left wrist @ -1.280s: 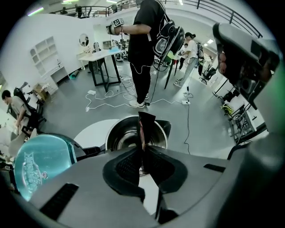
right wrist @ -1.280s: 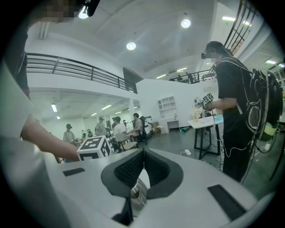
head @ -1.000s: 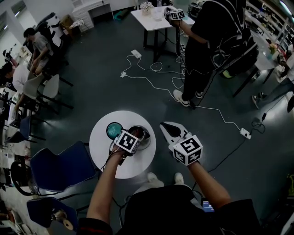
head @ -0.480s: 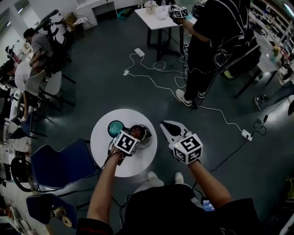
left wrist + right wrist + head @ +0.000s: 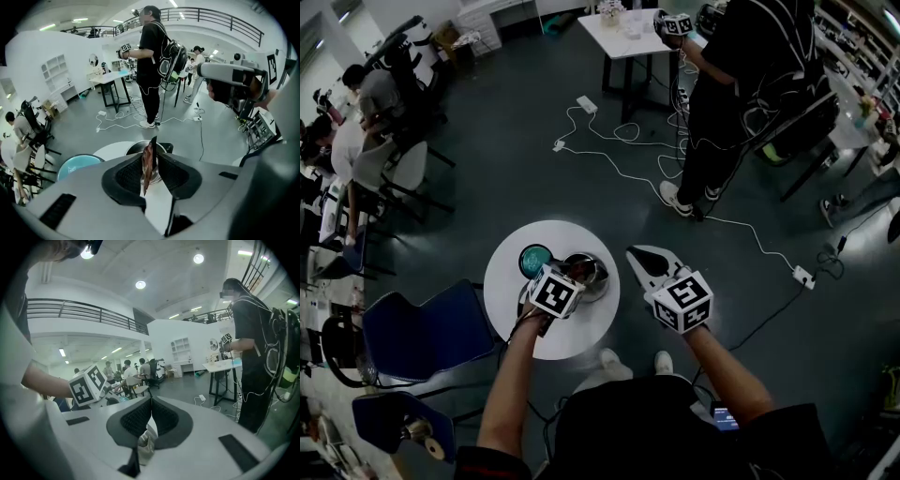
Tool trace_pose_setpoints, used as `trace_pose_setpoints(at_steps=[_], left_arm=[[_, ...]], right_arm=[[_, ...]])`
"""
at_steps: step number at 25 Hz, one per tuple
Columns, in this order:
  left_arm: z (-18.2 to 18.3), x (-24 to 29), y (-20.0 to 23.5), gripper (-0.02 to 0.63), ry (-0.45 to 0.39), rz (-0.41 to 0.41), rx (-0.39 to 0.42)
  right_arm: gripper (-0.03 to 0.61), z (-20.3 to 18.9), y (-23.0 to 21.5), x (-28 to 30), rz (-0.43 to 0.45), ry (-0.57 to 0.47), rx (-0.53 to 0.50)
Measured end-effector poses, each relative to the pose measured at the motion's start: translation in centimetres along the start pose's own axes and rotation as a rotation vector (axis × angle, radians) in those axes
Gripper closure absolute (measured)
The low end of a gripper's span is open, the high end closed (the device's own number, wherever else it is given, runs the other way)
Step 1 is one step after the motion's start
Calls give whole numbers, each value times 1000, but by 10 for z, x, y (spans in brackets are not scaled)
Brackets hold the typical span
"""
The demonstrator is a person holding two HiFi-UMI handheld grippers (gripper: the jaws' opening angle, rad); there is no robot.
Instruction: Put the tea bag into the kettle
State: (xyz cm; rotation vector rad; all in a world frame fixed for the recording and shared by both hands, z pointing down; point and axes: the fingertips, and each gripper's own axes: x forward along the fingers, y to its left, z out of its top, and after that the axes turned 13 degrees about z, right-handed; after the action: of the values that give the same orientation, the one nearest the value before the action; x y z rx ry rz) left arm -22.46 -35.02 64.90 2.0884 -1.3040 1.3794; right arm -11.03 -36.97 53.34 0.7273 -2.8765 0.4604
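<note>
I am watching the left gripper (image 5: 153, 158) hanging right over the kettle (image 5: 592, 270) on the round white table (image 5: 581, 333). Its jaws have just been opening, and now they are standing wide apart. The tea bag (image 5: 147, 166) is standing on its edge in the gap between them. It is reddish brown and thin. It is leaning close to one pad, and I am seeing clear space on its other side, so I think nothing is squeezing it now.

That tells me the drop is happening. The dark mouth of the kettle is sitting just under the tea bag, so I am guessing it is going to slide straight down into it. I cannot say it is inside yet, because it is showing up here between the jaws.

A teal round thing (image 5: 534, 260) is sitting beside the kettle on the table.

The right gripper (image 5: 151, 400) is waiting off to the side of the table, well away from the kettle. Its jaws are pressed together at the tips, and a pale crumpled scrap (image 5: 146, 444) is pinched low between them.

I am thinking a little shake may be needed if the tea bag is sticking to the pad.
</note>
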Motion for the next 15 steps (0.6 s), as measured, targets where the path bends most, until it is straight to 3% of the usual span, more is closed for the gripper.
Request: trace_pose_setpoints(at_steps=[5,7,15], left_arm=[[17,-3,-1,513,-14,21,12],[18,-1,2,572,-5,39,22],[20,8,1,578,10,22,25]], right_arm=[[558,-1,-7,-3,6,4,10],[558,-2,-8,-3,6,8,13],[558,-5,-17,-7,2,16,26]])
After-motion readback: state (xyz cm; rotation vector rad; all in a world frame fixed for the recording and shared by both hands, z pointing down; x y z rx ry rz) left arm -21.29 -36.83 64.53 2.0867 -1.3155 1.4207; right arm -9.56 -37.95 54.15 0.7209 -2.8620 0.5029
